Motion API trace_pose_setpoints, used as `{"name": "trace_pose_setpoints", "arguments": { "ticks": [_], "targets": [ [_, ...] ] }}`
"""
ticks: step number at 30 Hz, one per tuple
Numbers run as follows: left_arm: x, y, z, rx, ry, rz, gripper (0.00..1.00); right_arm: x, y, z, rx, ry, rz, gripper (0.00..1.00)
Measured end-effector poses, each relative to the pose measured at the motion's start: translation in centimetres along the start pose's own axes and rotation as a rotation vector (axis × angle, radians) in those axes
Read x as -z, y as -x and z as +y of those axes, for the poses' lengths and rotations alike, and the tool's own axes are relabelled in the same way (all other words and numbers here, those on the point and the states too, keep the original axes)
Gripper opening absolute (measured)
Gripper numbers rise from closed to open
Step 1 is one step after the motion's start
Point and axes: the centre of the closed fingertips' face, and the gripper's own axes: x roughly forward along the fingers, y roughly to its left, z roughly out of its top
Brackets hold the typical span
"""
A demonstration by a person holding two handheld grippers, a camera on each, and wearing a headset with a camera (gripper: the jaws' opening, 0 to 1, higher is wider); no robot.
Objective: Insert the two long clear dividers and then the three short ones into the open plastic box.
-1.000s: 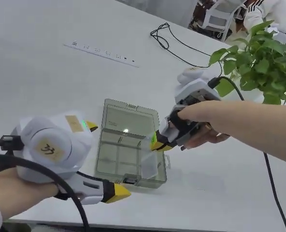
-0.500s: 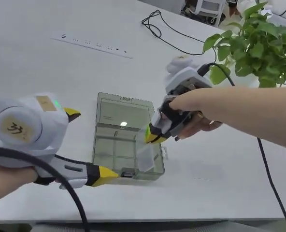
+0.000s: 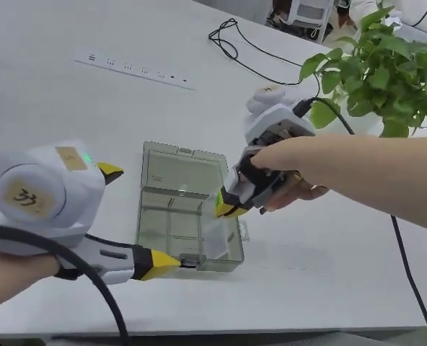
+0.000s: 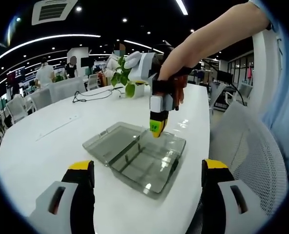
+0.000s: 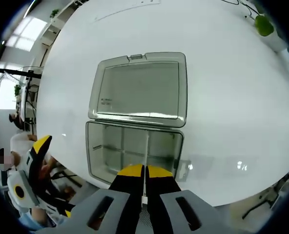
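Jaws of the right gripper (image 5: 144, 171) are nearly closed, pinching a clear divider (image 5: 146, 146) that shows edge-on in the right gripper view as a thin line running toward 12 o'clock across the tray of the open plastic box (image 5: 103, 146). The flat lid (image 5: 139, 87) lies hinged open beyond the tray at 12 o'clock. Whether this divider is a long or a short one cannot be told, nor whether its lower edge touches the box floor. Faint clear walls already cross the tray, but how many is hard to make out. In the head view the divider is only a pale, glassy patch at the box's 3 o'clock end, and a hand covers much of the right gripper's body. The left gripper (image 3: 134, 216) hangs at the box's 9 o'clock side with its yellow-tipped jaws spread wide and holding nothing; its lower tip is just beside the box's near wall, though contact is unclear. On the white table (image 3: 69, 108), a power strip (image 3: 135, 71) lies at 11 o'clock, a black cable (image 3: 253, 50) at 1 o'clock, and a leafy plant (image 3: 383, 65), cut off by the frame, at 2 o'clock.
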Motion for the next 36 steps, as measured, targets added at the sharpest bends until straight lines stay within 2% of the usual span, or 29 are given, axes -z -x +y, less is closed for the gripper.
{"name": "trace_pose_setpoints", "arguments": {
  "ticks": [2,7,17,18,26,32,36],
  "targets": [
    [0.0,0.1,0.0,-0.003,0.001,-0.002,0.93,0.5,0.1,0.4,0.004,0.001,0.002,0.02],
    [0.2,0.2,0.1,-0.01,0.012,-0.003,0.92,-0.2,-0.2,0.2,0.008,0.008,0.008,0.02],
    [0.5,0.2,0.0,-0.004,0.004,0.01,0.92,-0.8,-1.3,0.5,0.05,0.081,0.021,0.02],
    [0.5,0.3,0.1,-0.003,0.003,0.012,0.92,-0.7,-1.6,0.5,0.056,0.102,0.023,0.03],
    [0.6,0.3,0.7,-0.011,0.002,0.021,0.92,0.6,-2.2,1.0,0.074,0.133,0.029,0.03],
    [0.5,-0.1,0.5,-0.007,0.009,0.02,0.92,1.5,-1.9,1.6,0.046,0.154,0.018,0.04],
    [0.5,-0.2,0.3,-0.001,0.003,0.025,0.92,0.7,-2.1,1.2,0.018,0.156,0.002,0.05]
  ]
}}
